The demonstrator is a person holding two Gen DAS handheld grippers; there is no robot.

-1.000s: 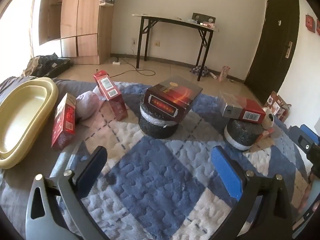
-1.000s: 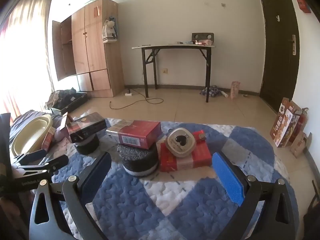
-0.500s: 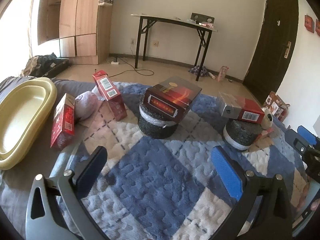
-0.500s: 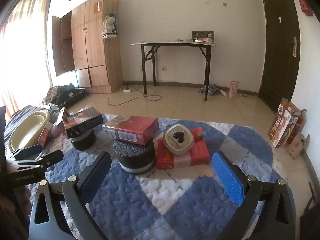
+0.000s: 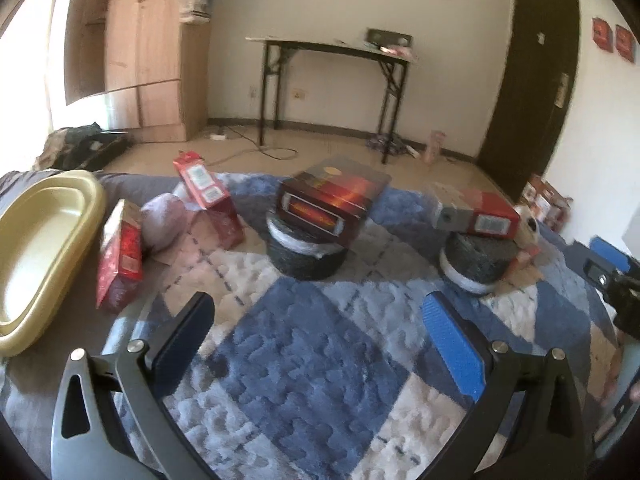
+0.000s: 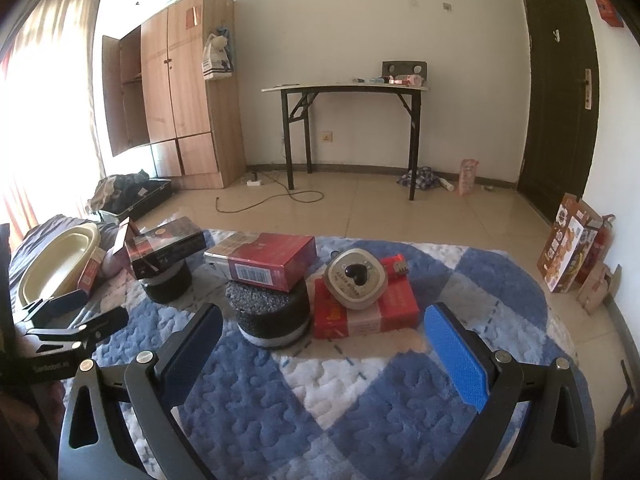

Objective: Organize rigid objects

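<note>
Both grippers are hovering low over a blue-and-white quilted rug with their jaws spread wide apart and nothing between the blue pads. The left gripper is facing a dark red box that is lying flat and slightly tilted on a black foam roll near the middle of the rug. To its right, a red box with a grey end is sitting on a second foam roll. At the left, a small red carton is standing on end just beside a yellow oval tub, and another red carton is leaning at an angle behind a pale lilac bundle; this view is blurred, so finer detail is hard to tell. The right gripper is looking at the same row from the other side: the red box on its foam roll is sitting straight ahead, and just right of it a flat red pack is lying on the rug with a round beige lid-like piece resting tilted on top. The left gripper is showing at that view's left edge, jaws parted, in front of the tub. A black folding table, a wooden wardrobe and a dark door are standing along the far wall.
</note>
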